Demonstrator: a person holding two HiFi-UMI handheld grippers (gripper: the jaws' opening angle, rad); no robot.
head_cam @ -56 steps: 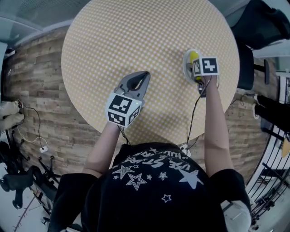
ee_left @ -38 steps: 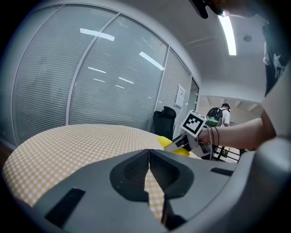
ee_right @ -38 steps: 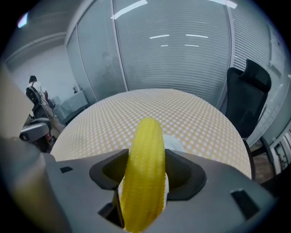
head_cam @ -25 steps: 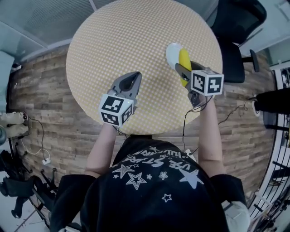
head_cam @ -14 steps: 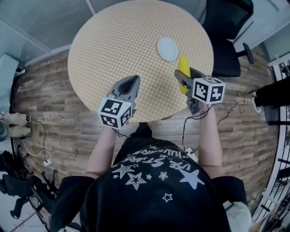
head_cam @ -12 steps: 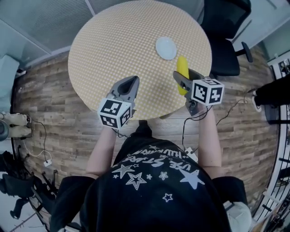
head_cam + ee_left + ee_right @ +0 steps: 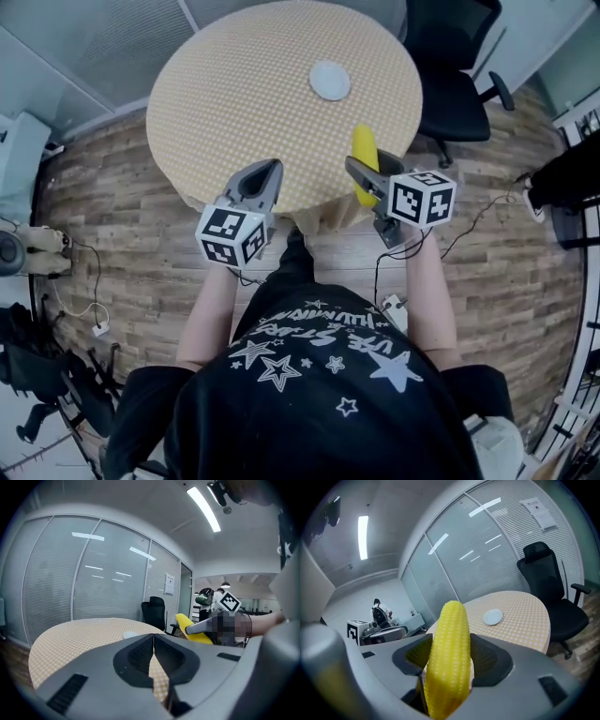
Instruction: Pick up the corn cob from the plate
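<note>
The yellow corn cob (image 7: 448, 658) stands upright between the jaws of my right gripper (image 7: 449, 660), which is shut on it. In the head view the corn cob (image 7: 363, 169) is held at the near right edge of the round table (image 7: 244, 84), well away from the small white plate (image 7: 329, 80), which lies bare on the far side. The plate (image 7: 492, 617) also shows on the table beyond the cob. My left gripper (image 7: 265, 180) hangs at the table's near edge, shut with nothing in it; its jaws (image 7: 153, 651) meet.
A black office chair (image 7: 450, 75) stands to the right of the table. Glass partition walls (image 7: 84, 588) run behind it. Cables and gear lie on the wooden floor at the left (image 7: 56, 281).
My right gripper has lifted the corn cob off the plate and drawn it back to the table's near edge. The view has pulled away from the table; the left gripper stayed shut.
</note>
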